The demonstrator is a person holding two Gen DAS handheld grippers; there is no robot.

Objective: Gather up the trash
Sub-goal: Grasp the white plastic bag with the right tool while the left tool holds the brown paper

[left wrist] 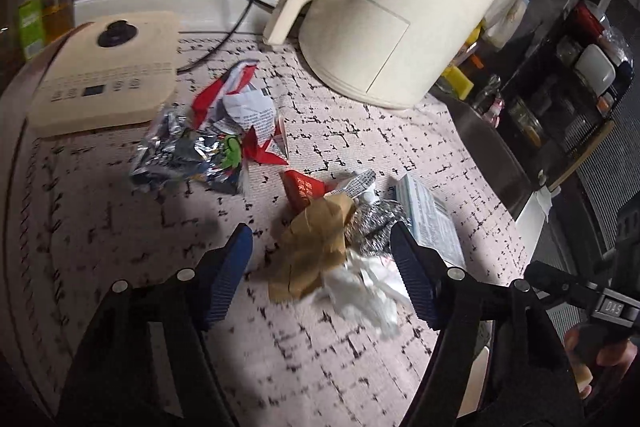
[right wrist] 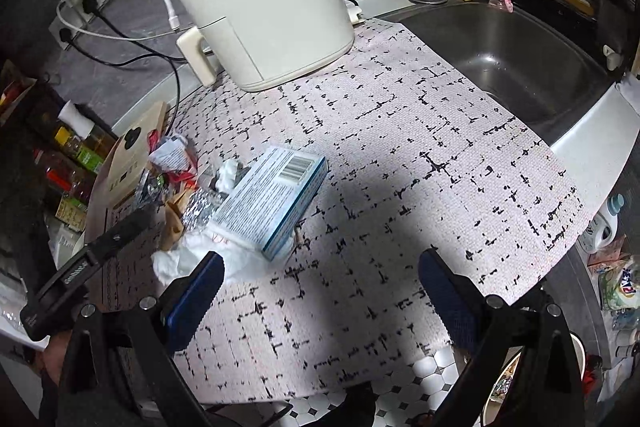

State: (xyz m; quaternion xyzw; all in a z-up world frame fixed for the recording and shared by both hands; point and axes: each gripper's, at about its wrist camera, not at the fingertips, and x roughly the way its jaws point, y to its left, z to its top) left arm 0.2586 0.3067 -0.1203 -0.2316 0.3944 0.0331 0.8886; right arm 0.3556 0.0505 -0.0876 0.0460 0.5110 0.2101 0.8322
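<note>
Lying scattered on the patterned tabletop (left wrist: 340, 131), six pieces of trash are counted: a foil wrapper (left wrist: 180, 151), a red-and-white printed wrapper (left wrist: 248, 111), a small red packet (left wrist: 302, 189), crumpled brown paper (left wrist: 312, 251), white tissue (left wrist: 360, 291) and a printed carton (right wrist: 276, 199). The carton's long axis is seen running from 7 to 1 o'clock. The sink (right wrist: 532, 83) is seen empty. The left tongs (left wrist: 322, 279) are apart around the paper and tissue; the right tongs (right wrist: 320, 291) are apart, nothing between them.
</note>
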